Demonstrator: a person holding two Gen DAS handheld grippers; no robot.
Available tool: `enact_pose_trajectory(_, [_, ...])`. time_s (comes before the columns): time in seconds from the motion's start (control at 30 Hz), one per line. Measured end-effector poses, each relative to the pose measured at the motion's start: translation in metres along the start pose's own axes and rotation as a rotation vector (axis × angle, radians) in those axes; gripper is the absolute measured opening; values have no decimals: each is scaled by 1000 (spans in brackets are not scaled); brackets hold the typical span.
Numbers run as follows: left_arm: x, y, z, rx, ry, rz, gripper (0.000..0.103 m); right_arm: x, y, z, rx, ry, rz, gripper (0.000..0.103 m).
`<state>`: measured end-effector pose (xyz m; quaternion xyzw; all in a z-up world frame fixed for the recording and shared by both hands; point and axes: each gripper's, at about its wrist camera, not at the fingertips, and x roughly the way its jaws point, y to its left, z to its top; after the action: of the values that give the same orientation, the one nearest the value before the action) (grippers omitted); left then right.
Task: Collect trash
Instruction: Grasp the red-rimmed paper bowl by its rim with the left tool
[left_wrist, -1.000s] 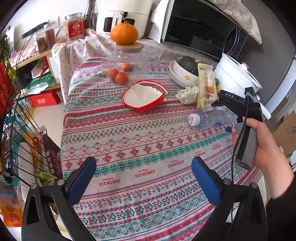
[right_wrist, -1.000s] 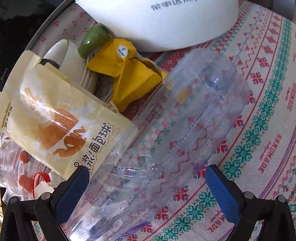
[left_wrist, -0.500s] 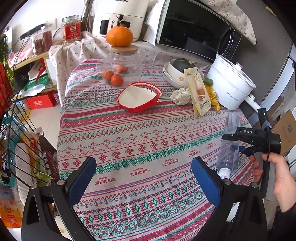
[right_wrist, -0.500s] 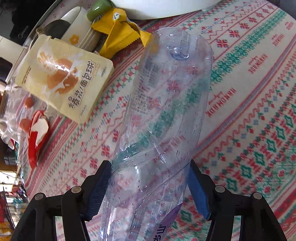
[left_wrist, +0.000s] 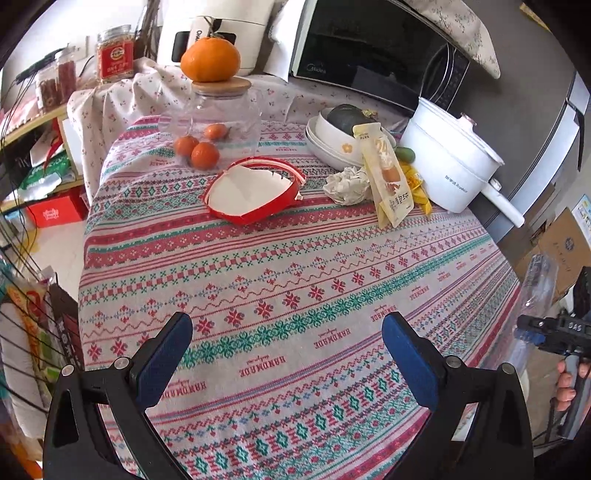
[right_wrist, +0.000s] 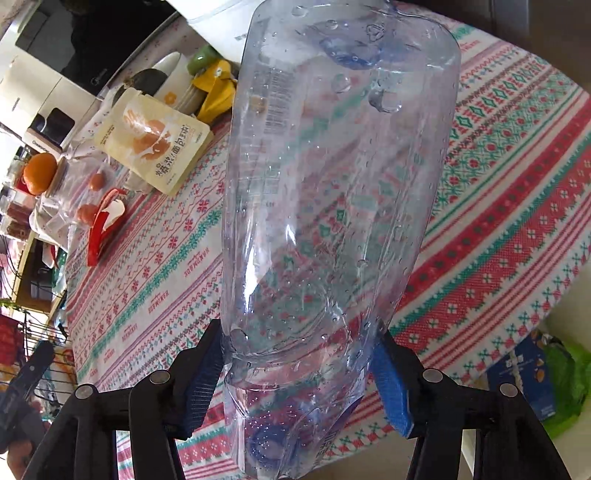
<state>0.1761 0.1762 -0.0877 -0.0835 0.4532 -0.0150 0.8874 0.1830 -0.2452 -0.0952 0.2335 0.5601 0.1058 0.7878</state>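
My right gripper (right_wrist: 297, 373) is shut on a clear empty plastic bottle (right_wrist: 332, 206), held base-up beyond the table's right edge; both also show in the left wrist view, bottle (left_wrist: 537, 284) and gripper (left_wrist: 546, 328). My left gripper (left_wrist: 286, 350) is open and empty above the near part of the patterned tablecloth (left_wrist: 295, 277). On the table lie a crumpled white paper (left_wrist: 347, 184), a cream snack pouch (left_wrist: 388, 177), a yellow wrapper (left_wrist: 417, 184) and a red-rimmed torn lid (left_wrist: 251, 188).
A white electric pot (left_wrist: 450, 162), stacked bowls (left_wrist: 332, 144), a glass jar (left_wrist: 218, 114) with an orange (left_wrist: 210, 61) on top and small oranges stand at the back. A wire basket (left_wrist: 22, 325) is at the left. A green bag (right_wrist: 565, 384) lies on the floor.
My right gripper closed on the bottle, lifted it off the table and carried it back past the table's right edge, turning it base-up. The left gripper stayed open and drew slightly back.
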Motion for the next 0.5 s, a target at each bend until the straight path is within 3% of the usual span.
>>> enact_pose_trajectory(0.13, [47,-11,19,213,23,196,103,-7,-5,7,-9,-34,15,65])
enact_pose_trajectory(0.2, [70,-11,29,271,25,288,103,-8,-11,8,6,-22,34,65])
enact_pose_trajectory(0.3, [99,-4,47,259,31,303,97,-10,-18,8,6,-10,44,65])
enact_pose_trajectory(0.5, [140,-1,76,269,28,285,71,-8,-27,10,0,18,55,65])
